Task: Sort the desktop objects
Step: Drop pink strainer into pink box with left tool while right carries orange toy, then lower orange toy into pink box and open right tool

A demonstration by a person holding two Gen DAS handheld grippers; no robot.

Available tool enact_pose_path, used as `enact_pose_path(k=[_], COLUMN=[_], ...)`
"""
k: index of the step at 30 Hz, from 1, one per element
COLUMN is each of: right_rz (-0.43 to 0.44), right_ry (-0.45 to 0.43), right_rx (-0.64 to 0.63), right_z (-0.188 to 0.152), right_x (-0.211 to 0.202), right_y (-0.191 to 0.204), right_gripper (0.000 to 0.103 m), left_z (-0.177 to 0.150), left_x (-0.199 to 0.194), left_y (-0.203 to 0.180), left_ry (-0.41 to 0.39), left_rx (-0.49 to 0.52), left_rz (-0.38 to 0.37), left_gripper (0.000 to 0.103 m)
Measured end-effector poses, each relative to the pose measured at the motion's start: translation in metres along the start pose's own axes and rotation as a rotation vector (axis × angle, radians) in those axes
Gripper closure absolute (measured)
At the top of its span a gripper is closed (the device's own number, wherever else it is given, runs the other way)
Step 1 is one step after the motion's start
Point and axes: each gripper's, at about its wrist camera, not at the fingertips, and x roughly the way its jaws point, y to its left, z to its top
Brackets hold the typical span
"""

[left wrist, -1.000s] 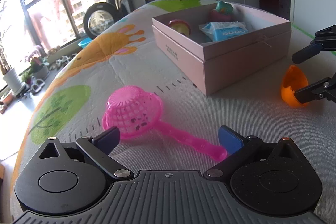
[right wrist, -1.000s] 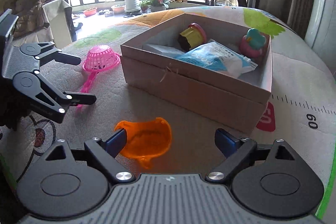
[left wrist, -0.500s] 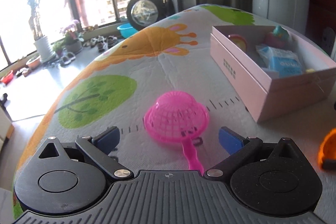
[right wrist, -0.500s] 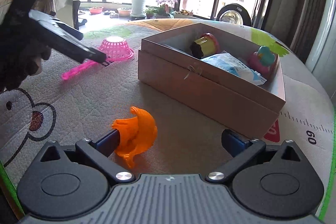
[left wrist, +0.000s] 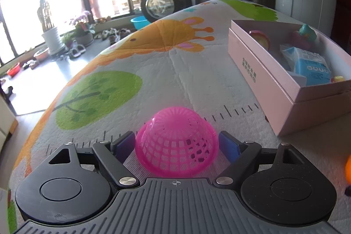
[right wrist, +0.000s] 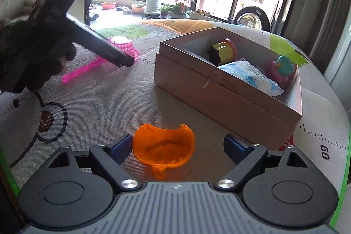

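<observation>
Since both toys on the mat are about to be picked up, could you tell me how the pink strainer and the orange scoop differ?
The pink strainer is an open mesh dome; the orange scoop has solid walls. The strainer lies upside down, the scoop has its hollow facing up. The strainer has a long handle, the scoop only a short stub. Both are plastic, lie on the mat outside the box, and each sits between closing jaws, strainer in the left gripper, scoop in the right gripper.

Upturned pink strainer (left wrist: 176, 142), orange scoop (right wrist: 163, 147)

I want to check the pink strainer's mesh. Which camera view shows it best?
The left wrist view: the pink strainer lies dome-up and close between the closing left gripper fingers, its mesh clear. The right wrist view shows it far off, partly behind that gripper, handle visible.
</observation>
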Motion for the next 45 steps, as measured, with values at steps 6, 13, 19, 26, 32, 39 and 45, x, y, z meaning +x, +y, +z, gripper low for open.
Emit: enact_pose_path(k=[6, 13, 19, 26, 32, 39, 45], right_rz=[0.043, 0.058, -0.033, -0.103, -0.086, 0.02, -0.019], right_ry=[0.046, -0.129, -0.306, -0.311, -0.241, -0.162, -0.152], right_rx=[0.078, 0.144, 0.219, 0.285, 0.337, 0.369, 0.408], right_z=[0.002, 0.031, 0.063, 0.075, 0.083, 0.123, 0.134], right_x=[0.002, -0.064, -0.115, -0.102, -0.067, 0.002, 0.023], right_y=[-0.016, -0.054, -0.095, -0.124, -0.142, -0.136, -0.134], right_gripper=[0.047, 0.048, 0.048, 0.047, 0.047, 0.047, 0.035], left_z=[-0.007, 0.023, 0.085, 0.14, 0.094, 0.04, 0.018], left_x=[-0.03, -0.095, -0.095, -0.035, -0.055, -0.05, -0.047], left_y=[-0.008, -0.035, -0.088, -0.116, -0.081, -0.077, -0.076], left_ry=[-0.015, -0.178, -0.291, -0.232, -0.265, -0.179, -0.157], left_rx=[0.036, 0.097, 0.154, 0.063, 0.075, 0.113, 0.107], left_rz=[-0.029, -0.17, -0.279, -0.318, -0.265, -0.218, -0.215], left_gripper=[0.015, 0.015, 0.015, 0.008, 0.003, 0.003, 0.002])
